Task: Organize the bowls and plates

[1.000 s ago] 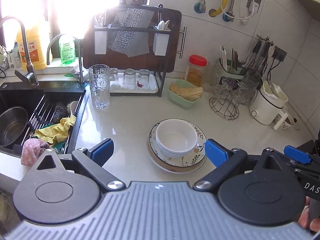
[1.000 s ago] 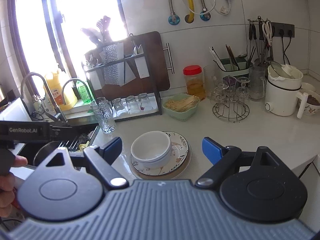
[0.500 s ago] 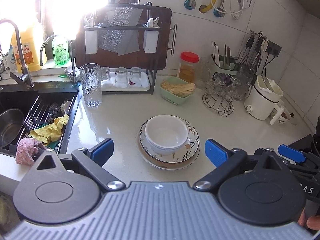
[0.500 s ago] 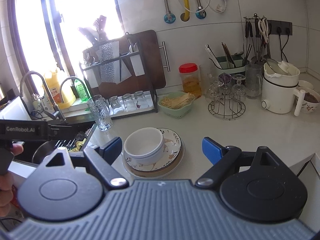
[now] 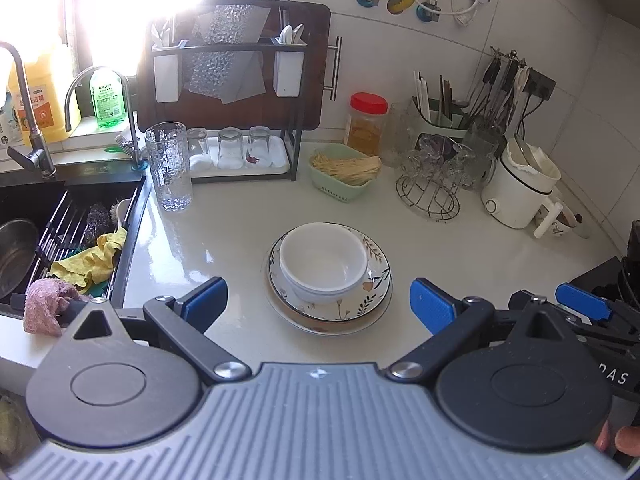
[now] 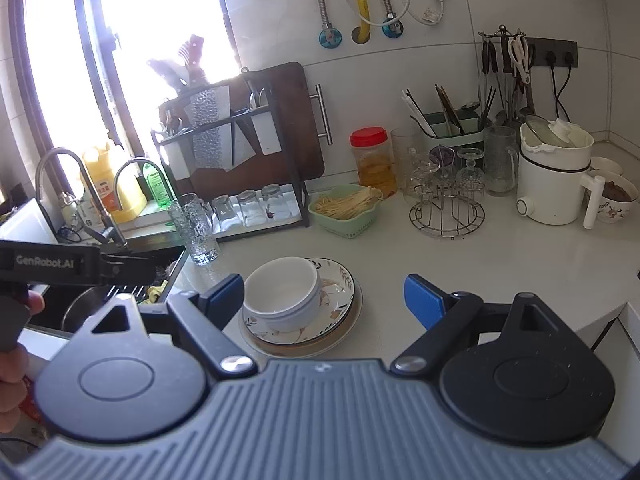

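Two nested white bowls point(image 5: 323, 261) point(image 6: 282, 292) sit on a leaf-patterned plate point(image 5: 376, 276) point(image 6: 340, 280), which lies on a plain brownish-rimmed plate point(image 5: 320, 326) point(image 6: 304, 346) on the white counter. My left gripper point(image 5: 319, 305) hovers just in front of this stack, open, nothing between its blue pads. My right gripper point(image 6: 324, 295) is also open and empty, a little back from the stack, which lies toward its left finger. The body of the left gripper point(image 6: 60, 264) shows at the left edge of the right wrist view.
A black sink point(image 5: 36, 216) with cloths and a steel pot lies left. A tall glass point(image 5: 168, 166), dish rack with glasses point(image 5: 240, 148), green basket point(image 5: 344, 174), wire glass stand point(image 5: 430, 196), red-lidded jar point(image 5: 367, 122) and white kettle point(image 5: 518, 192) line the back. Counter edge drops at right point(image 6: 616, 312).
The left wrist view has drawn back and shifted a little, so the stack sits slightly smaller and more central between its fingers. The right wrist view shifted slightly. Both grippers stayed open.
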The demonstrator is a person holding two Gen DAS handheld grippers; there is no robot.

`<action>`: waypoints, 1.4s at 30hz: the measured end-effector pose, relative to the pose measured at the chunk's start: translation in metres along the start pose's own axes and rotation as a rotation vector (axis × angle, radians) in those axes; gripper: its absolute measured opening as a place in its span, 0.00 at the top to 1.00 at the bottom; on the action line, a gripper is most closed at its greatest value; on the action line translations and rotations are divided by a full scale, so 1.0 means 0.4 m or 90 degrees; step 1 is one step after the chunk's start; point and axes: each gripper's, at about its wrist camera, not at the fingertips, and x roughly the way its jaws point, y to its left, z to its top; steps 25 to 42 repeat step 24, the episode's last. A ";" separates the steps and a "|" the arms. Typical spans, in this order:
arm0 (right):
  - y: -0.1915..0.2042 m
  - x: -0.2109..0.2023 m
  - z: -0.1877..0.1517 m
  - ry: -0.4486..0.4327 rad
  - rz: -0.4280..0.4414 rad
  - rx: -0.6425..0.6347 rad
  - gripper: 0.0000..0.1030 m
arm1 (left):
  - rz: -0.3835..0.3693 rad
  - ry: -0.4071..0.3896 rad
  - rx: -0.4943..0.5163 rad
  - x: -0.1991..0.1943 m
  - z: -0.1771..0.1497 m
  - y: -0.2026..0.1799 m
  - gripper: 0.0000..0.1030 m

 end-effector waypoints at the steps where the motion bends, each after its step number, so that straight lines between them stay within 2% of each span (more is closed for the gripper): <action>1: 0.000 0.001 -0.001 0.001 0.001 0.002 0.14 | 0.000 0.000 -0.001 -0.002 -0.003 0.001 0.03; 14: 0.001 0.024 -0.022 0.013 -0.015 0.016 0.14 | -0.010 0.021 0.024 0.038 -0.012 -0.001 0.03; 24: 0.013 0.052 -0.029 0.013 -0.018 0.025 0.14 | -0.004 0.013 0.010 0.046 0.009 0.037 0.03; 42: 0.013 0.052 -0.029 0.013 -0.018 0.025 0.14 | -0.004 0.013 0.010 0.046 0.009 0.037 0.03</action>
